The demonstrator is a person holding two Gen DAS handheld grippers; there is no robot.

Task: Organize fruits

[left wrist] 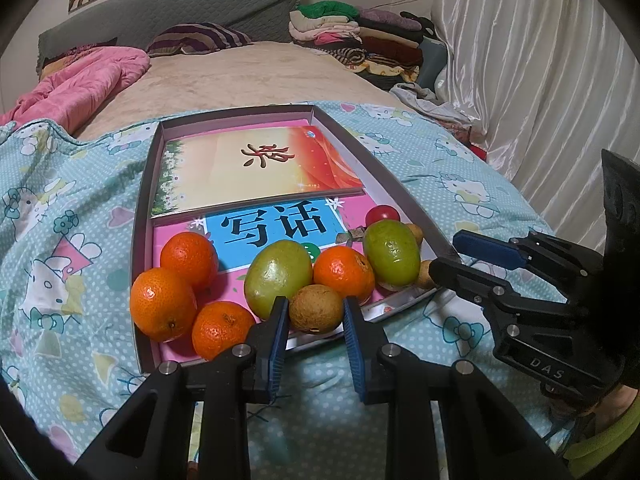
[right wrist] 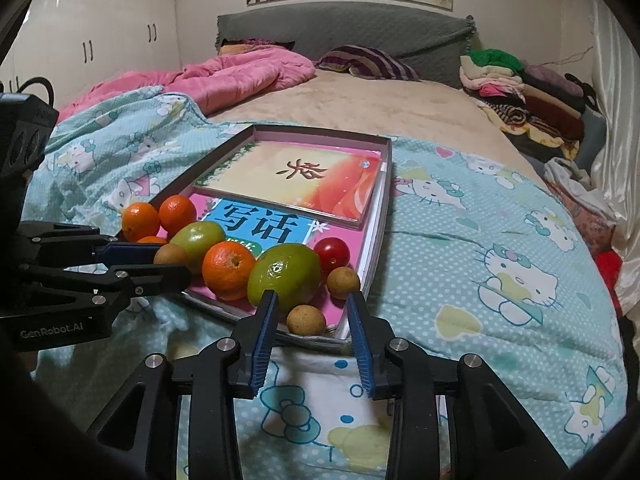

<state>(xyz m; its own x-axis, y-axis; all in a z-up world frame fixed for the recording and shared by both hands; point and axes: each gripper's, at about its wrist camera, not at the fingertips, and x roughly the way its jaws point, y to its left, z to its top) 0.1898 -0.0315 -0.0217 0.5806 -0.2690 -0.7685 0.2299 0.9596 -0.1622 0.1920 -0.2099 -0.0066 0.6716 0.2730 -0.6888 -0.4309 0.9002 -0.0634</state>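
A shallow box lid point(left wrist: 344, 136) point(right wrist: 384, 200) lies on the bed with books and fruit in its near end. Several oranges point(left wrist: 162, 304) point(right wrist: 228, 264), two green fruits point(left wrist: 278, 278) point(right wrist: 285, 276), a red tomato point(left wrist: 383, 213) point(right wrist: 331, 251) and small brown longans are there. My left gripper point(left wrist: 315, 312) is open, its fingers on either side of a brown longan point(left wrist: 316, 308) without squeezing it. My right gripper point(right wrist: 313, 312) is open around another longan point(right wrist: 306, 320) at the box's near corner. Each gripper shows in the other's view, the right one point(left wrist: 464, 256) and the left one point(right wrist: 160, 260).
The box rests on a blue Hello Kitty quilt point(left wrist: 60, 240) point(right wrist: 500, 280). A pink duvet point(left wrist: 80, 84) and striped pillow point(right wrist: 368, 62) lie further back. A pile of folded clothes point(left wrist: 360, 40) sits by the white curtain point(left wrist: 540, 60). White wardrobes point(right wrist: 92, 28) stand left.
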